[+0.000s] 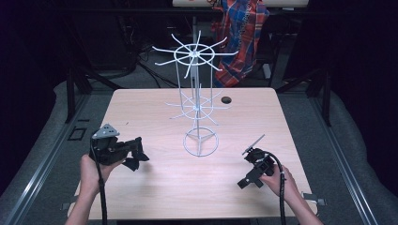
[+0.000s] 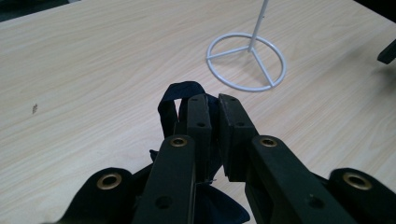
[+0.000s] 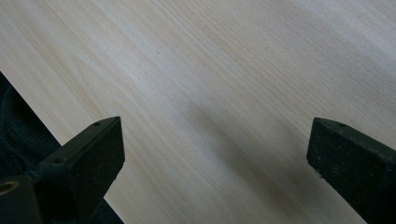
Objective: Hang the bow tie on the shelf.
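A white wire rack [image 1: 196,101] with two tiers of spokes stands on a round base ring [image 2: 246,61] at the middle of the wooden table [image 1: 155,192]. My left gripper [image 1: 139,150] hovers left of the ring, low over the table, shut on a dark blue piece of fabric [image 2: 170,100] whose loop sticks out past the jaws [image 1: 132,163]. In the left gripper view the gripper [image 2: 214,105] points toward the ring, a short way from it. My right gripper [image 1: 245,182] rests at the front right, open [image 3: 215,140], with bare tabletop between its fingers.
A round hole [image 1: 226,100] sits in the table behind the rack. A red and blue plaid cloth [image 1: 241,33] hangs beyond the far edge. Dark floor and metal rails surround the table. In the right gripper view, the table's edge runs close by its left jaw.
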The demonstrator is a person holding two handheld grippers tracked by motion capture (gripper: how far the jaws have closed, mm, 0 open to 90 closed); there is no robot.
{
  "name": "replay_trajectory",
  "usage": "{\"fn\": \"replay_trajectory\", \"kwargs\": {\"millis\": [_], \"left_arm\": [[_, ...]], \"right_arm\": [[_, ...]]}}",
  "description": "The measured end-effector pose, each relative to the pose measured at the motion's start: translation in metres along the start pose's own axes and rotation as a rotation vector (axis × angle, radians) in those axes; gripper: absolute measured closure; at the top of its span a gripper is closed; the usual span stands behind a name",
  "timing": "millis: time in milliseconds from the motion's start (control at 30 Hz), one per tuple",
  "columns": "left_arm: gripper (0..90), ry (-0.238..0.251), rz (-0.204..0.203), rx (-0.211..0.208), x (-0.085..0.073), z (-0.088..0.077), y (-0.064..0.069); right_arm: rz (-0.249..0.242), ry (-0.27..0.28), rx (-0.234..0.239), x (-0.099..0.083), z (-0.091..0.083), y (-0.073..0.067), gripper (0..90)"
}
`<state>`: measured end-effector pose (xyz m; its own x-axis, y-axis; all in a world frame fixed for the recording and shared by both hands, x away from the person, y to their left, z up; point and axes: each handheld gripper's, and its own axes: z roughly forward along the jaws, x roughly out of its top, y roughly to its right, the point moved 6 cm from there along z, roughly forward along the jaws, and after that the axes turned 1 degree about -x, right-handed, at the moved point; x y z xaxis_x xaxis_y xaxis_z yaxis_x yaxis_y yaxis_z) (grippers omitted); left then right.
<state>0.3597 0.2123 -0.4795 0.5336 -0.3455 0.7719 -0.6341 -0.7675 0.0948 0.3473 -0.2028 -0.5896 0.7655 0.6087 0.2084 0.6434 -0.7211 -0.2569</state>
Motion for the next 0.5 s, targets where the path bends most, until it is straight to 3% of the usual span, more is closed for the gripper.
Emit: {"fn": "replay_trajectory", "kwargs": {"millis": [500], "left_arm": [[84.4,0.036,0.035,-0.023,0.023,0.001,0.002]], "right_arm": [[-0.005,-0.016,0.004,-0.001,-0.001,0.001,3.7]]}}
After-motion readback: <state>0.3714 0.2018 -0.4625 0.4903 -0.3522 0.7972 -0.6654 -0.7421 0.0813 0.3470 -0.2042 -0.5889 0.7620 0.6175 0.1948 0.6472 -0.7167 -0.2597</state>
